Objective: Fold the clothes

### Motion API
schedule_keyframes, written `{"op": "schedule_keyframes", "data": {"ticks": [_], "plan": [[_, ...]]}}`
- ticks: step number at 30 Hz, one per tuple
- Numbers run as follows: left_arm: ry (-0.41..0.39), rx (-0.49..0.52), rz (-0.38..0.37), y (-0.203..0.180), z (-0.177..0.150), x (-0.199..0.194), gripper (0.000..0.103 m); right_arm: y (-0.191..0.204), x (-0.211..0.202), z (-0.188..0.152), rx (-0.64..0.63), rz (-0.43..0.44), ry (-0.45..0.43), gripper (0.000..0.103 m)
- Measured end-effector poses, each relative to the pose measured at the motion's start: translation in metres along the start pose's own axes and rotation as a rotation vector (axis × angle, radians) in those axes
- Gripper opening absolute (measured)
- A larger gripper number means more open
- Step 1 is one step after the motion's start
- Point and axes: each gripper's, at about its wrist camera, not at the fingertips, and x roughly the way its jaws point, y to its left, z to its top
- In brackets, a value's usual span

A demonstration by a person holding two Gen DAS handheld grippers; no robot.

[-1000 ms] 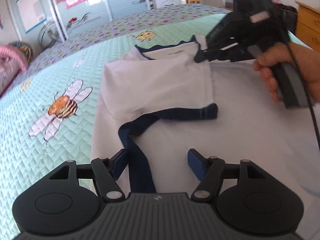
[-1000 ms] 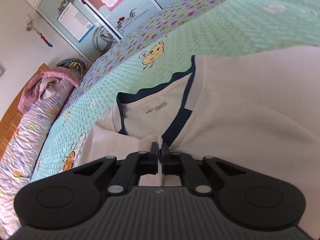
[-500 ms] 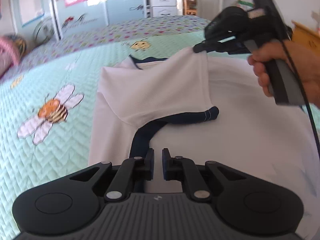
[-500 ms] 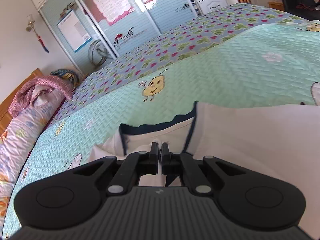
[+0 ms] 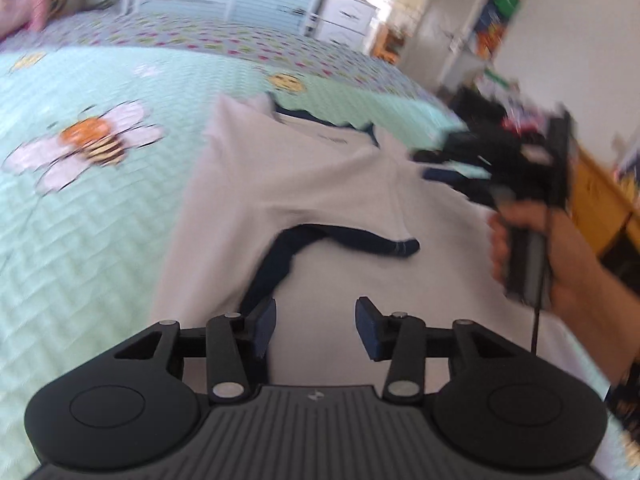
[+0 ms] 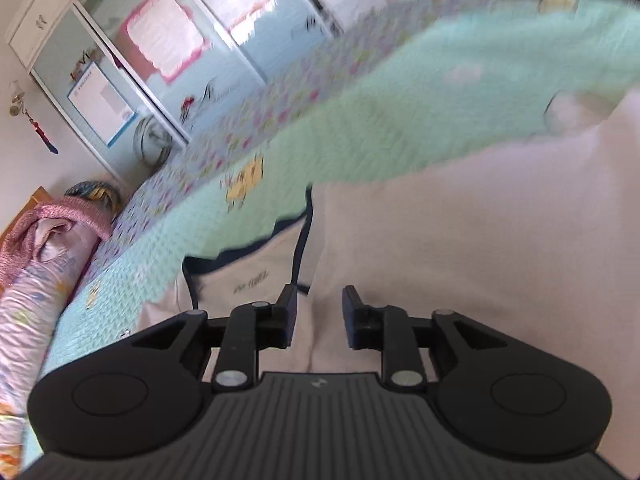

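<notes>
A white shirt (image 5: pixel 320 184) with navy trim lies flat on the green quilted bed (image 5: pixel 100 240). Its sleeve is folded across the body, and the navy cuff (image 5: pixel 376 245) rests on the white cloth. My left gripper (image 5: pixel 316 320) hovers over the shirt's lower part; its jaws are opening and the pads press on nothing. A hand (image 5: pixel 536 256) holds the right gripper (image 5: pixel 448 160) near the collar. In the right wrist view the right gripper (image 6: pixel 320 306) is also opening above the shirt (image 6: pixel 460 240), just right of the navy collar (image 6: pixel 240 254), with no cloth pinched.
A bee print (image 5: pixel 92 140) marks the quilt left of the shirt. A pink blanket and rolled bedding (image 6: pixel 52 240) lie at the bed's left edge. Wardrobe doors (image 6: pixel 160 40) stand behind the bed, and a wooden dresser (image 5: pixel 600 200) stands to the right.
The right gripper let go of the folded cloth it was shut on and drew back to the right. The left gripper closed near the navy seam, then opened, and its view rolled.
</notes>
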Motion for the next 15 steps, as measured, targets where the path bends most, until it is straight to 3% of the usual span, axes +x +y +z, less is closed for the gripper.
{"op": "schedule_keyframes", "data": {"ticks": [1, 2, 5, 7, 9, 10, 11, 12, 14, 15], "plan": [[-0.008, -0.028, 0.008, 0.005, -0.002, -0.010, 0.047, 0.004, -0.012, -0.001, -0.018, 0.011, -0.019, 0.028], [-0.011, -0.040, 0.017, 0.008, -0.004, -0.018, 0.047, 0.009, -0.021, -0.004, -0.012, 0.077, 0.006, 0.028], [-0.004, -0.023, 0.029, 0.008, -0.012, -0.042, 0.053, 0.018, -0.034, -0.027, 0.061, 0.287, 0.169, 0.028], [0.041, 0.033, 0.002, 0.000, -0.023, -0.053, 0.055, 0.023, -0.031, -0.048, 0.070, 0.326, 0.253, 0.030], [0.087, 0.094, -0.019, -0.011, -0.036, -0.060, 0.056, 0.021, -0.021, -0.064, 0.041, 0.231, 0.293, 0.029], [0.102, 0.113, -0.025, -0.015, -0.042, -0.064, 0.056, 0.016, -0.019, -0.067, 0.035, 0.202, 0.280, 0.011], [0.108, 0.109, -0.037, -0.016, -0.048, -0.070, 0.056, 0.012, -0.017, -0.070, 0.031, 0.174, 0.267, 0.004], [0.113, 0.093, -0.065, -0.015, -0.054, -0.078, 0.056, 0.011, -0.023, -0.069, 0.047, 0.164, 0.253, 0.005], [0.124, 0.054, -0.110, -0.013, -0.065, -0.093, 0.056, 0.023, -0.046, -0.071, 0.026, 0.176, 0.229, 0.026], [0.137, 0.044, -0.114, -0.013, -0.073, -0.101, 0.056, 0.032, -0.059, -0.073, 0.001, 0.197, 0.230, 0.030]]}}
